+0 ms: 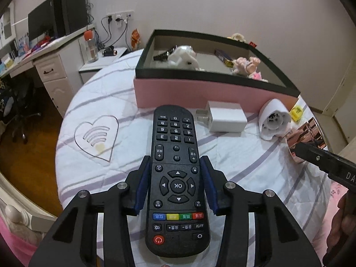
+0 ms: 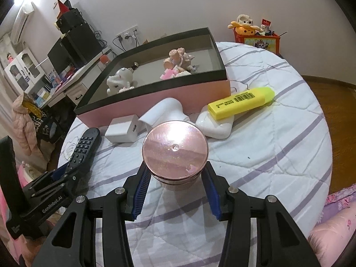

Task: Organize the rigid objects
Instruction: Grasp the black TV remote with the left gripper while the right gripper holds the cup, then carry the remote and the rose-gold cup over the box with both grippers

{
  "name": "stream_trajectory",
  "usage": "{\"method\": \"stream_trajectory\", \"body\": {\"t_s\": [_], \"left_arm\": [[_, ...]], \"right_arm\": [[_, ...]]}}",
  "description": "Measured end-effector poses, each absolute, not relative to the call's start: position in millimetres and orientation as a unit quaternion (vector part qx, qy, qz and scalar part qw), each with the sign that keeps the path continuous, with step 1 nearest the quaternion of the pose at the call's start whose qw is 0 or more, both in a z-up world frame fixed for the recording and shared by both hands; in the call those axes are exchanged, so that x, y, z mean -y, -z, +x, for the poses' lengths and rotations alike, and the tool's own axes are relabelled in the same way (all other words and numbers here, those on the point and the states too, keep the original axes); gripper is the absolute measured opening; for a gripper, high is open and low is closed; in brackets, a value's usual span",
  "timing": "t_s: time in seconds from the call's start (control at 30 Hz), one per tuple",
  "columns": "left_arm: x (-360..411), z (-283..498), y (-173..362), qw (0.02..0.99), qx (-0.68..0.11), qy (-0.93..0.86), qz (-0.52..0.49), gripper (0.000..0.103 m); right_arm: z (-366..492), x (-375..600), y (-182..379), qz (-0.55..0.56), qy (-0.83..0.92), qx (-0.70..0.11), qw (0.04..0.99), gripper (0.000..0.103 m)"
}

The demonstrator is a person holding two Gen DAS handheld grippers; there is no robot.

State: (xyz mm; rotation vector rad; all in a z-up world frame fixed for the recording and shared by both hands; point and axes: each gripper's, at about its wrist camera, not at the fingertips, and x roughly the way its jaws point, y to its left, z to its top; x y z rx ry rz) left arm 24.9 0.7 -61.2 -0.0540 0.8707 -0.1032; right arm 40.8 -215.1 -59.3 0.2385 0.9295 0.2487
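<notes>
A black remote control lies lengthwise between the blue pads of my left gripper, which is shut on its sides near the middle. In the right wrist view the remote slants up off the quilt from the left gripper. My right gripper is shut on a round pink jar with a shiny lid, just above the quilt. That jar shows at the right edge of the left wrist view. Behind both stands a pink box with a black rim, also visible from the right wrist.
In front of the box lie a white charger, a white fluted piece, and a yellow highlighter on a white case. The box holds a white toy, a pink doll and small items. A desk stands left of the round bed.
</notes>
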Motion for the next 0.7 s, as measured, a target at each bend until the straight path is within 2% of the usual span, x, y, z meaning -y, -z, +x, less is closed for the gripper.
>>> {"method": "stream_trajectory", "body": {"t_s": [0.23,0.37,0.43,0.5,0.7], "left_arm": [[-3,35,66,0.898,-0.438,0.045,-0.021,0.043],[3,46,78,0.892,-0.451,0.035,0.006,0.051],[4,51,79,0.892,-0.450,0.036,0.007,0.051],[4,54,79,0.892,-0.450,0.038,0.007,0.044],[-8,48,71,0.890,-0.452,0.050,-0.028,0.044]], "right_arm": [[42,211,52,0.110,-0.123,-0.443,0.881,0.048],[44,209,57,0.111,-0.124,-0.450,0.877,0.048],[44,208,58,0.111,-0.125,-0.453,0.876,0.048],[44,207,59,0.112,-0.126,-0.454,0.875,0.048],[43,208,56,0.114,-0.126,-0.451,0.876,0.048]]}}
